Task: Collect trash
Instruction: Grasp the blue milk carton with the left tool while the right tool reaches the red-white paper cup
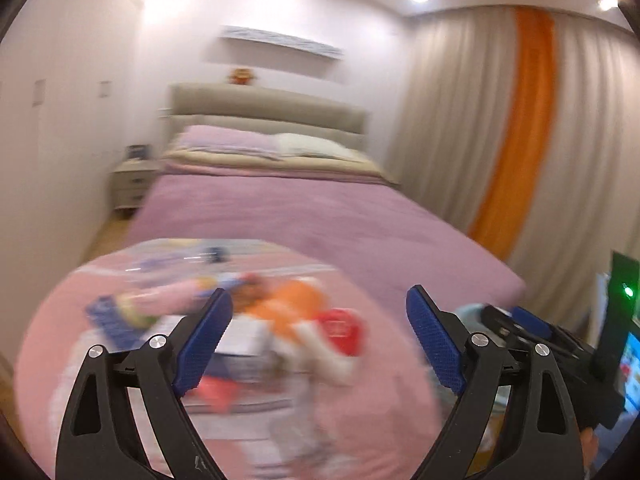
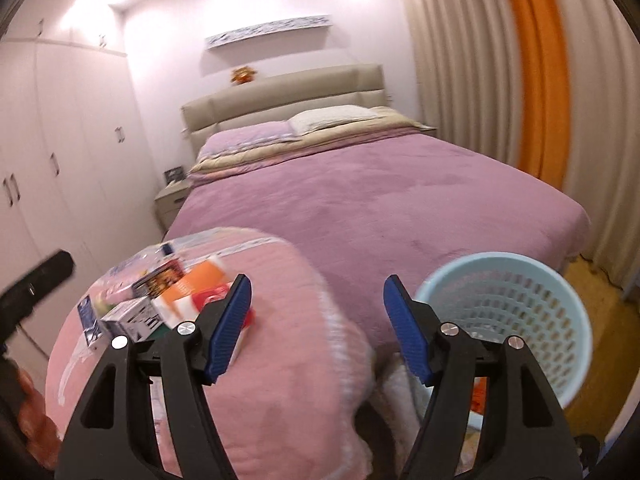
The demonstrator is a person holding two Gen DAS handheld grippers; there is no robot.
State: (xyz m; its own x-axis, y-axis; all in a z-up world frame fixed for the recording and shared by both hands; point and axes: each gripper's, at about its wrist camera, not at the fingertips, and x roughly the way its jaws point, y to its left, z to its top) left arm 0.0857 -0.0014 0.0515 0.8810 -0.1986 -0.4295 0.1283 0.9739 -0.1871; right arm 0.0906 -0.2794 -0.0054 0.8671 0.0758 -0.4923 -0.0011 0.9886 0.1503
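A heap of trash lies on a round pink cushion [image 2: 280, 360]: an orange packet [image 2: 200, 280], a black-and-white carton [image 2: 136, 316], a dark box [image 2: 160, 278], a red piece [image 2: 212, 296] and clear plastic [image 2: 132, 260]. My right gripper [image 2: 318, 282] hangs open and empty above the cushion's right edge. To its right stands a light blue perforated basket [image 2: 520, 320]. The left wrist view is blurred; there my left gripper [image 1: 319, 296] is open and empty over the same heap, with the orange packet [image 1: 296, 304] and red piece [image 1: 340, 326] just ahead of its fingers.
A bed with a purple cover [image 2: 380, 200] fills the space behind the cushion. Beige curtains with an orange strip [image 2: 536, 80] line the right side. White wardrobes [image 2: 60, 160] and a nightstand [image 2: 172, 200] stand at the left. Wooden floor [image 2: 592, 300] shows beside the basket.
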